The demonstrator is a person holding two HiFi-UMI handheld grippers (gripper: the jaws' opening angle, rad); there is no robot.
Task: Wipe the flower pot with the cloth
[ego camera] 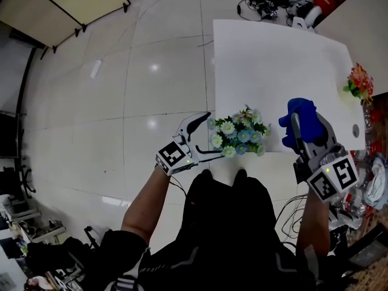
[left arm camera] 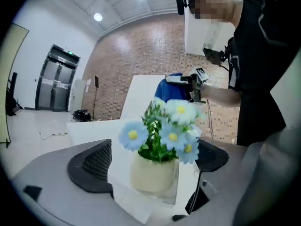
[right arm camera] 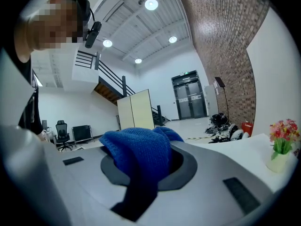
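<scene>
A cream flower pot (left arm camera: 153, 173) holding blue and white flowers (ego camera: 238, 133) stands near the front edge of the white table (ego camera: 273, 59). My left gripper (ego camera: 215, 134) is open. In the left gripper view its two dark pads (left arm camera: 91, 166) stand wide apart on either side of the pot, and I cannot tell whether they touch it. Right of the flowers, my right gripper (ego camera: 301, 133) is held above the table, shut on a blue knitted cloth (ego camera: 300, 119). In the right gripper view the cloth (right arm camera: 141, 157) bulges out between the jaws and hangs down over them.
A second small pot with red flowers (ego camera: 360, 82) stands at the table's right edge. Cables and gear (ego camera: 279, 2) lie on the floor beyond the table. A folding partition (ego camera: 66, 2) stands at the far left. The tiled floor lies left of the table.
</scene>
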